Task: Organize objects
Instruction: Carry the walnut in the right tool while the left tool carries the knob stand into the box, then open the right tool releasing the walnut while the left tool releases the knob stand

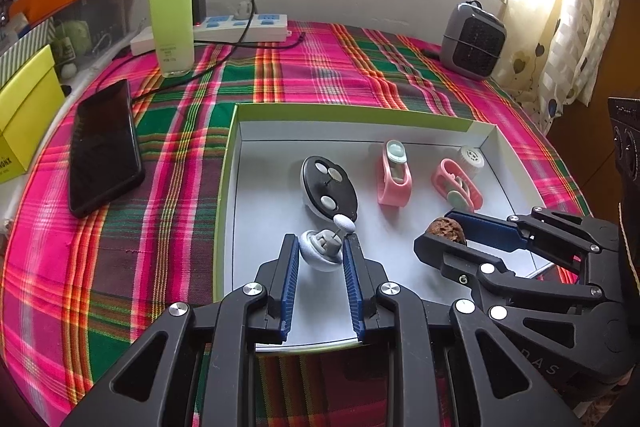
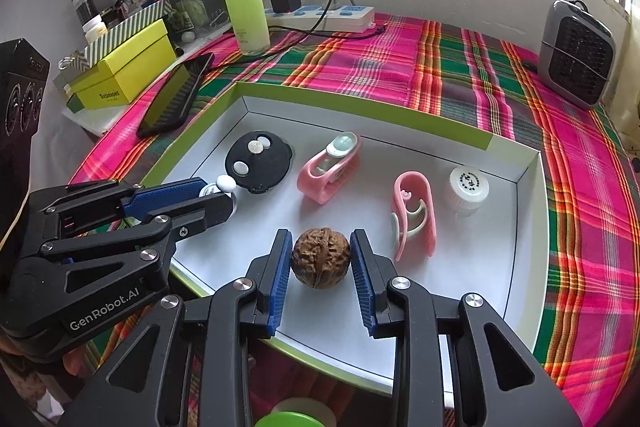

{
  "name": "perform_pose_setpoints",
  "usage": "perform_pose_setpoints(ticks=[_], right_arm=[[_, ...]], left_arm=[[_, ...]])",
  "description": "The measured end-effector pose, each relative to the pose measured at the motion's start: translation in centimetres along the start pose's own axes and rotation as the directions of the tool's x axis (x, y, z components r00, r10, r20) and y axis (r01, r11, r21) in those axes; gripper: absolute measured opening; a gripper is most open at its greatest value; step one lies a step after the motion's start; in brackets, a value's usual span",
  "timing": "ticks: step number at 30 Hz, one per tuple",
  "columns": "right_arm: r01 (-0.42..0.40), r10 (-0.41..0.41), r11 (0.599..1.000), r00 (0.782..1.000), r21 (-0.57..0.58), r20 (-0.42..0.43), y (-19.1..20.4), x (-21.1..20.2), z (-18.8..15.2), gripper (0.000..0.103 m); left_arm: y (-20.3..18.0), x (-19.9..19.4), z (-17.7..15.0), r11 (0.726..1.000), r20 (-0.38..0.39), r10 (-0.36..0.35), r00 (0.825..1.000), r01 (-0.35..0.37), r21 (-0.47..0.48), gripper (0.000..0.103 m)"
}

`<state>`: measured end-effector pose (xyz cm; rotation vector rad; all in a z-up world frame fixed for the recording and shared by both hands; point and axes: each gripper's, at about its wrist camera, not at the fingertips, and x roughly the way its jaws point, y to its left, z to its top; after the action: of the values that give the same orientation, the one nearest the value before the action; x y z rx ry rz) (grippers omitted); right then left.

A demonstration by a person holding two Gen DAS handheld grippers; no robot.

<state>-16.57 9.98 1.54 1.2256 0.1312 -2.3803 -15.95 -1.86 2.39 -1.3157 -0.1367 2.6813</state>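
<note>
both claws work inside the white tray (image 2: pixel 516 163), a shallow box lid with a green rim lying on the plaid-clothed counter (image 2: pixel 460 67), presumably so its low walls keep the small things gathered.

the right claw (image 2: pixel 320 259) has its blue pads pressed against either side of a walnut (image 2: pixel 320 257), near the tray's front edge. the fingers close across the nut's widest part, which looks like the sensible hold on a hard, round shell that could squirt out if pinched off centre. whether the nut is lifted or resting on the tray floor, i cannot tell.

the left claw (image 1: pixel 320 251) straddles a small white gadget (image 1: pixel 322 251) with a grey hub and a stalk ending in a white bulb. the pads sit at its sides and seem to touch it, moderately narrowed, but a firm grip is not certain from either view. it lies just in front of a black disc (image 1: pixel 330 189) with three pale buttons.

further back lie two pink clips (image 2: pixel 328 167) (image 2: pixel 414 217), spaced apart, and a white cap (image 2: pixel 468 189) in the far right corner. that spacing suggests things are being laid out singly, not heaped.

outside the tray, a phone (image 1: pixel 104 147), a green bottle (image 1: pixel 172 11) and a small heater (image 1: pixel 472 41) stand well apart from the work.
</note>
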Motion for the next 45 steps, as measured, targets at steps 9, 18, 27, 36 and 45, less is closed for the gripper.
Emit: perform_pose_setpoints(ticks=[9, 18, 27, 36, 45], right_arm=[[-0.002, 0.001, 1.0, 1.0, -0.004, -0.004, 0.0, 0.1, -0.1, 0.031], [0.012, -0.012, 1.0, 1.0, -0.001, 0.001, 0.0, -0.1, -0.2, 0.031], [0.025, -0.025, 1.0, 1.0, -0.002, 0.012, -0.1, -0.6, -0.3, 0.035], [0.032, -0.032, 0.999, 0.999, 0.02, 0.035, -0.3, -1.5, -0.5, 0.04], [0.031, -0.035, 0.998, 0.996, 0.051, 0.077, -0.3, -3.4, -1.3, 0.04]], left_arm=[[0.0, 0.0, 0.0, 1.0, 0.0, 0.0, 1.0, 0.0, 0.0, 0.021], [0.0, 0.0, 0.0, 1.0, -0.002, 0.002, 1.0, -0.002, -0.002, 0.023], [-0.1, -0.3, -0.3, 1.0, -0.001, 0.004, 1.0, -0.004, -0.005, 0.035], [-0.2, -1.3, -0.6, 1.0, 0.013, 0.008, 1.0, -0.007, -0.01, 0.04], [-0.2, -2.7, -1.3, 1.0, 0.033, 0.0, 0.999, 0.001, -0.026, 0.042]])
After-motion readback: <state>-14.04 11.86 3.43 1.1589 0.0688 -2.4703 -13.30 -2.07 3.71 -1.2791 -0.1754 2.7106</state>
